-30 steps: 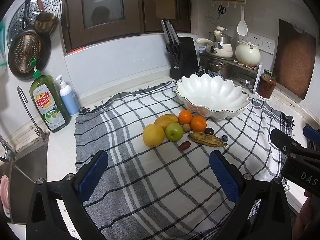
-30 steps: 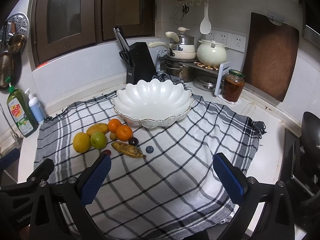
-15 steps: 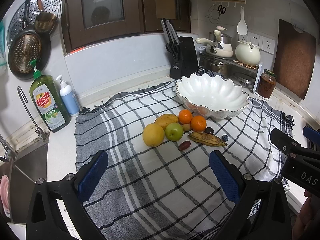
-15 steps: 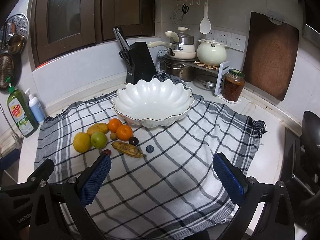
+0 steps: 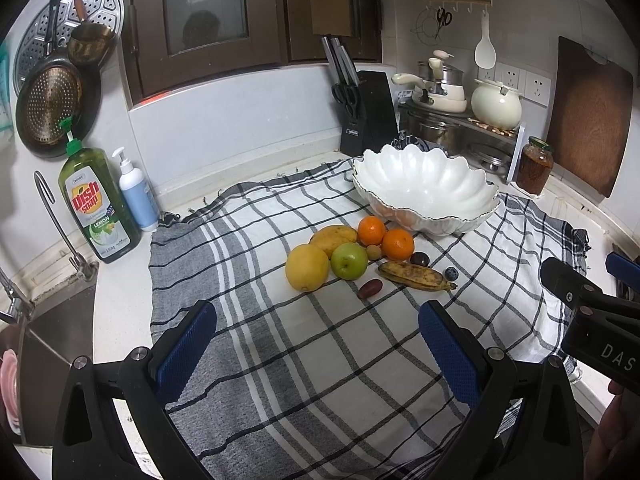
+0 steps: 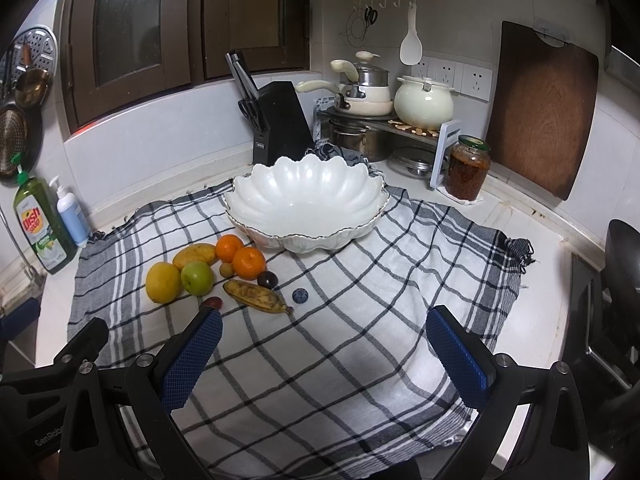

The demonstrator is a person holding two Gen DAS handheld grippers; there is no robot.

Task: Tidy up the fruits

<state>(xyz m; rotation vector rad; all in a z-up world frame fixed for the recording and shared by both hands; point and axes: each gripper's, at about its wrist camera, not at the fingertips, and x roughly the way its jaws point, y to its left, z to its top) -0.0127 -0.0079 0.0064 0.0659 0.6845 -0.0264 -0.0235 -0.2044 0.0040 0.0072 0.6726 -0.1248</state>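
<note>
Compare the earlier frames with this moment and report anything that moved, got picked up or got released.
Nothing visibly changed. Both the left gripper and the right gripper hover over the checked cloth with jaws open and empty, and the fruits lie in the same cluster beside the empty white bowl.

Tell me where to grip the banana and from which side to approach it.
Grip the banana across its thick middle, coming straight down from above with the open right gripper. It lies flat on the checked cloth, so the sides are free; turn the jaws crosswise to its length, clear of the blueberry.
</note>
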